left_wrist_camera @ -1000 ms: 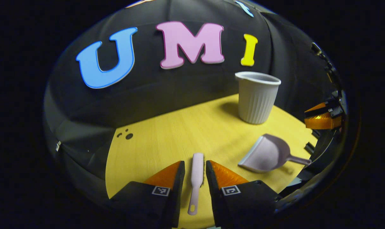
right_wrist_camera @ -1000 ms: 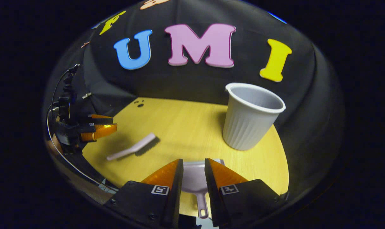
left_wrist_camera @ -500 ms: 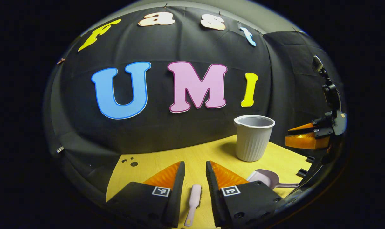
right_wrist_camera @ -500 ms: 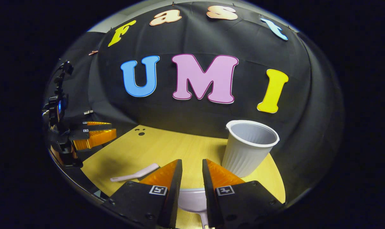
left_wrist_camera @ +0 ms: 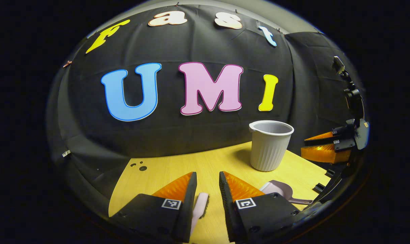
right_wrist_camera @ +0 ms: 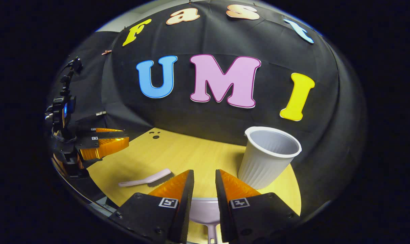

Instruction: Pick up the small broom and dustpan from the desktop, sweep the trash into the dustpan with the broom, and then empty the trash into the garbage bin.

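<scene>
I see the desk (left_wrist_camera: 177, 166) running to the far wall. The bin (right_wrist_camera: 267, 156) stands upright at its far right. My right gripper (right_wrist_camera: 204, 178) hangs with jaws narrowly apart above the dustpan (right_wrist_camera: 205, 211), gripping nothing; the dustpan lies flat near the bin. My left gripper (left_wrist_camera: 207, 179) is likewise slightly parted and empty, over the broom (left_wrist_camera: 198, 206), which lies flat to the left of the dustpan. Small dark specks (left_wrist_camera: 139, 166) sit at the far left corner.
</scene>
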{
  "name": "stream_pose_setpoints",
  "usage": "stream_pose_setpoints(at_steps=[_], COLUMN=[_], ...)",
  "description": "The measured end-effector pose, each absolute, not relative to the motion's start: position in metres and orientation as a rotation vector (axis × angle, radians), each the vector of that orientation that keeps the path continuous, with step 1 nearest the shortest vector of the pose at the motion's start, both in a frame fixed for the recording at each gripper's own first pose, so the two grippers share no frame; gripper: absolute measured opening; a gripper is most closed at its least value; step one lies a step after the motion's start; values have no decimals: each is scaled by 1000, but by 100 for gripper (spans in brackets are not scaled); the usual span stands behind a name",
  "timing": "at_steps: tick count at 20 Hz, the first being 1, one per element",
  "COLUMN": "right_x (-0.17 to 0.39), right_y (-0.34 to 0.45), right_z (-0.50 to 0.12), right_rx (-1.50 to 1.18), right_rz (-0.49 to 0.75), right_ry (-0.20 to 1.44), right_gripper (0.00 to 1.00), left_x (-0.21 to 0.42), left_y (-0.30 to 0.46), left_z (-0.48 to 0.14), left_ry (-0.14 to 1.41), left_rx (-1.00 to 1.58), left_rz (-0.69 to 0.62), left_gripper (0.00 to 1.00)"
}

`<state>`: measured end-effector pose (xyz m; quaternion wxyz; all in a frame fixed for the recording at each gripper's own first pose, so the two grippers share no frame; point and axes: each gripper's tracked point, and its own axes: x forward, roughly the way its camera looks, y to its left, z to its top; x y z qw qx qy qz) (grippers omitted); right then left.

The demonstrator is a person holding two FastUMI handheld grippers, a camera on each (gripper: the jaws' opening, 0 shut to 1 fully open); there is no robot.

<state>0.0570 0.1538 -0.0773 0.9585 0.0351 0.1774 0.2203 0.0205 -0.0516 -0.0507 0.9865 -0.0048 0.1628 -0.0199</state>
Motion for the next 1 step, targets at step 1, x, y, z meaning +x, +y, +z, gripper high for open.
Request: stream_pose_setpoints(at_steps=[1], right_x=[55], right_y=[155], right_z=[-79], right_rx=[68], right_rz=[459], right_ry=[361], right_gripper=[41], left_x=[16], left_y=[-56], left_z=[-53], left_ry=[334], left_rx=[-7], left_rz=[-28], left_gripper=[44])
